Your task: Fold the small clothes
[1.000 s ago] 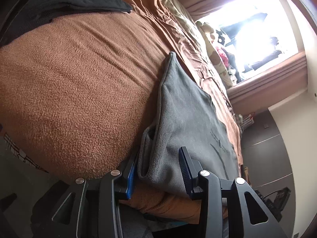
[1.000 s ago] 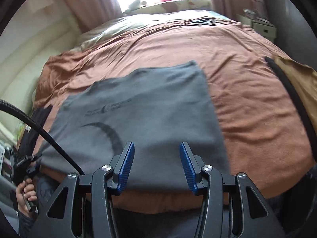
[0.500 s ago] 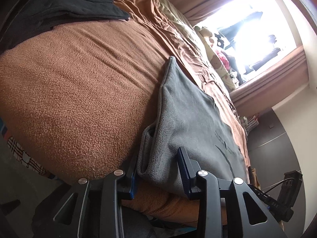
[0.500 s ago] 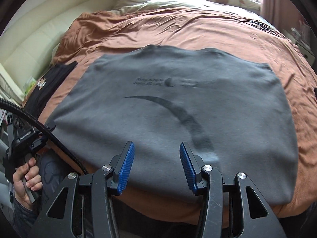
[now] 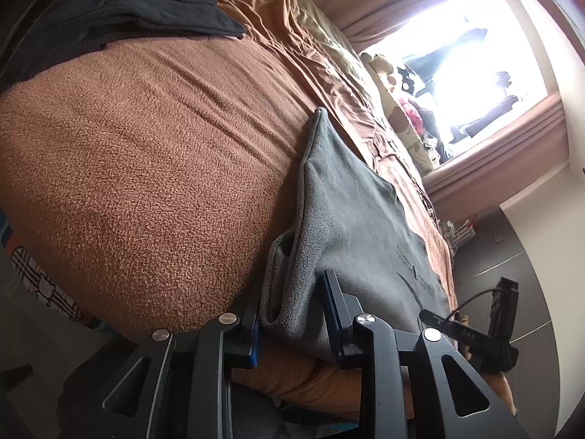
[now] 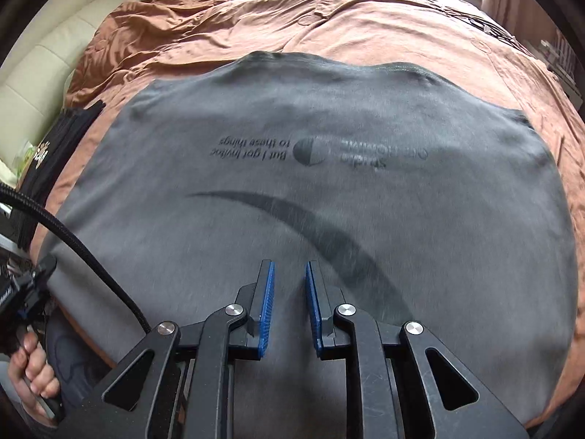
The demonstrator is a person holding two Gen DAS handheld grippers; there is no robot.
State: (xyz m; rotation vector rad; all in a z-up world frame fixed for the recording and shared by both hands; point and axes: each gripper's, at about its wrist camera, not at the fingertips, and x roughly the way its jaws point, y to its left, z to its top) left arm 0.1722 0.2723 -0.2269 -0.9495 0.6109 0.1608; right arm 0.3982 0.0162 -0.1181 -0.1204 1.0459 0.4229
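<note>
Shirt flat on bed, both grippers at its near hem

Grey T-shirt (image 6: 292, 183) lies spread on the brown fleece blanket (image 5: 146, 164), print side up, text reading upside down from the right wrist view. Near hem at 6 o'clock, collar end at 12.

Left gripper (image 5: 292, 314): jaws wide apart, straddling the folded corner of the shirt's edge; fabric sits between the fingers but is not pinched.

Right gripper (image 6: 289, 303): jaws narrow, small gap, over the hem middle. Cannot tell if cloth is caught between the pads.

Surroundings: black folded garment (image 5: 128, 7) at 11 o'clock in the left view, well apart from the shirt. Cream headboard (image 6: 33, 73) at 10 o'clock in the right view. Window (image 5: 457, 66) at 2 o'clock, blown out, with soft toys (image 5: 395, 109) along the sill.

Obstruction: braided cable (image 6: 73, 241) crosses the shirt's left corner at 8 o'clock. A hand (image 6: 33, 369) grips the handle below it.
</note>
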